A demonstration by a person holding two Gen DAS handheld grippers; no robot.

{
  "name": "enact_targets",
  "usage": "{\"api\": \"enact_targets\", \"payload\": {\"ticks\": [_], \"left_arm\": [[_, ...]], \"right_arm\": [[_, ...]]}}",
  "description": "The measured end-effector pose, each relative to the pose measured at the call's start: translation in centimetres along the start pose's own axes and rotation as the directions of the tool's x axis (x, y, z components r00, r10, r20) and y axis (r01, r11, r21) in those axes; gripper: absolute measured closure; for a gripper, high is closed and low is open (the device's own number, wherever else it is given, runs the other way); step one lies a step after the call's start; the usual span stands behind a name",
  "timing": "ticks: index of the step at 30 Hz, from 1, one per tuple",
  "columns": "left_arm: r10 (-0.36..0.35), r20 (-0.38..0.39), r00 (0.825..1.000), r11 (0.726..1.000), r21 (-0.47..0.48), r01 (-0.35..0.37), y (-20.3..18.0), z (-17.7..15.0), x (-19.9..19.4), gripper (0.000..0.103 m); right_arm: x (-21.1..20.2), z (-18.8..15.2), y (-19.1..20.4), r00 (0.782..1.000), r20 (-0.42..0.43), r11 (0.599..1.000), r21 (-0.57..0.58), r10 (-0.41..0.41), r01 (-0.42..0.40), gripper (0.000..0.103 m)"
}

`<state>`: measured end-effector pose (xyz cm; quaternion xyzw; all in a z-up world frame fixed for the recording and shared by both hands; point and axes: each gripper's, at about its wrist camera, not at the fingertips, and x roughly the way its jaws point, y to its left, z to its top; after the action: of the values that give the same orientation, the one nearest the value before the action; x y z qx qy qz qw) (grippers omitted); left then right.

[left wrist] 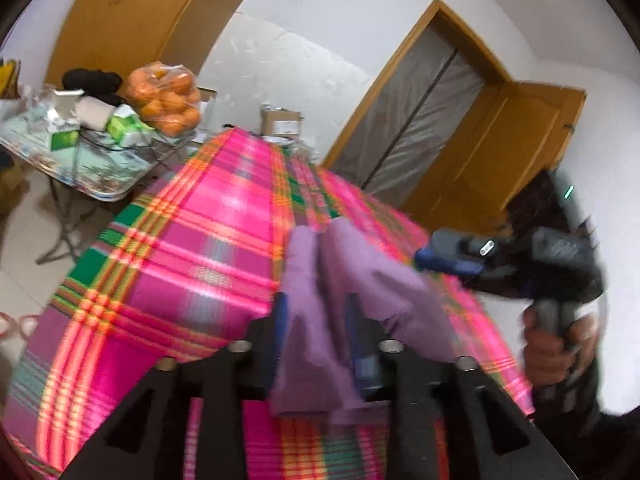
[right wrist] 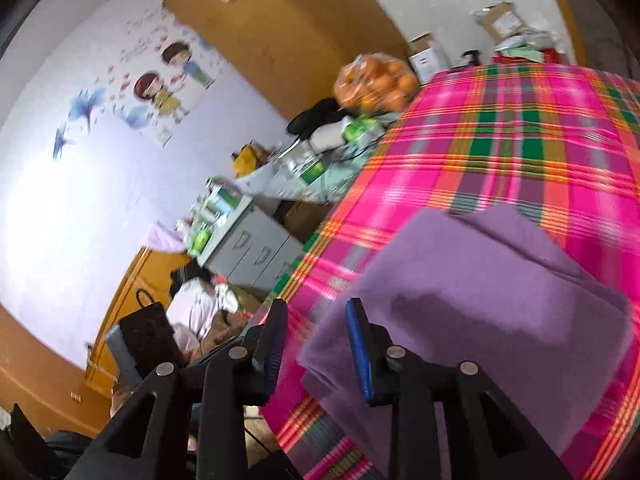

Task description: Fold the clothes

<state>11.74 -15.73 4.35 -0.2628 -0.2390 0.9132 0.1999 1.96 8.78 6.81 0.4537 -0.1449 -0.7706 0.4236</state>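
Partly spread, your left gripper (left wrist: pixel 316 320) had a fold of the purple garment (left wrist: pixel 360 276) lying between its blue-padded fingers (left wrist: pixel 280 320); motion blur left it unclear whether the pads still pressed the cloth. Your right gripper (right wrist: pixel 316 340) stood with its jaws apart too, one blue pad (right wrist: pixel 360 354) against the near corner of the purple garment (right wrist: pixel 480 288), the other finger (right wrist: pixel 272 344) out past the cloth edge, so nothing was pinched there.

You held the left gripper angled downward over the near end of the table, pointing along its length. From that view your right hand (left wrist: pixel 552 344) gripped the handle of its tool at the right edge of the table, with the right gripper (left wrist: pixel 444 254) reaching in toward the garment from the side.

That garment lay folded in layers on the pink plaid tablecloth (left wrist: pixel 180 240), near your end of the table and close to its right-hand edge. Beyond it the cloth ran bare to the far end, giving you open room ahead. To the left the table edge dropped to the floor, with a small side table (left wrist: pixel 100 176) crowded with green boxes (left wrist: pixel 64 140) and a bag of oranges (left wrist: pixel 168 100) just off the far corner. A grey cabinet (right wrist: pixel 256 248) stood below the table's edge in the right wrist view.
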Motion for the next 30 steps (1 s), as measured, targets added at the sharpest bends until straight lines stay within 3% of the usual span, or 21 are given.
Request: {"api": "enact_targets", "payload": {"ticks": [2,10,15,18,20,22,24,27,30], "left_arm": [[-0.018,-0.001,1.000,1.000,0.016,0.018,-1.2,0.1,0.6,0.051],[0.057,-0.091,0.994,0.998,0.035,-0.054,-4.0,-0.6,4.2,0.050],[0.131,-0.158,0.979,0.991,0.021,-0.129,-4.3,-1.4,6.6,0.050],[0.065,-0.169,0.983,0.995,-0.065,-0.077,-3.1,-1.4,6.7,0.059],[-0.014,-0.131,0.991,0.991,-0.130,-0.003,-2.4,-1.3,5.8,0.088],[-0.142,-0.075,0.987,0.968,-0.221,0.123,-1.3,-1.2,4.5,0.091],[-0.247,-0.019,0.969,0.926,-0.299,0.230,0.0,-1.2,3.5,0.091],[-0.206,-0.028,0.978,0.905,-0.386,0.179,2.7,-2.5,3.5,0.091],[-0.166,-0.074,0.983,0.903,-0.411,0.121,3.7,-4.0,4.0,0.092]], "right_arm": [[-1.0,-0.5,-1.3,1.000,0.023,0.999,0.034,-0.015,0.014,0.071],[-3.7,-2.2,-4.6,0.997,0.080,0.994,0.109,-0.017,0.008,0.070],[-4.3,-2.6,-5.2,0.996,0.092,0.993,0.117,-0.009,-0.002,0.070],[-4.6,-2.9,-5.5,0.996,0.092,0.992,0.124,-0.007,-0.005,0.070],[-4.9,-3.3,-5.8,0.995,0.096,0.991,0.132,-0.009,-0.004,0.070],[-5.2,-3.5,-6.2,0.995,0.102,0.990,0.141,-0.011,-0.003,0.070],[-5.5,-3.7,-6.4,0.994,0.108,0.989,0.149,-0.012,-0.005,0.070],[-5.6,-3.8,-6.5,0.993,0.113,0.988,0.154,-0.009,-0.009,0.070],[-5.3,-3.9,-6.7,0.994,0.110,0.987,0.161,-0.009,-0.009,0.070]]}}
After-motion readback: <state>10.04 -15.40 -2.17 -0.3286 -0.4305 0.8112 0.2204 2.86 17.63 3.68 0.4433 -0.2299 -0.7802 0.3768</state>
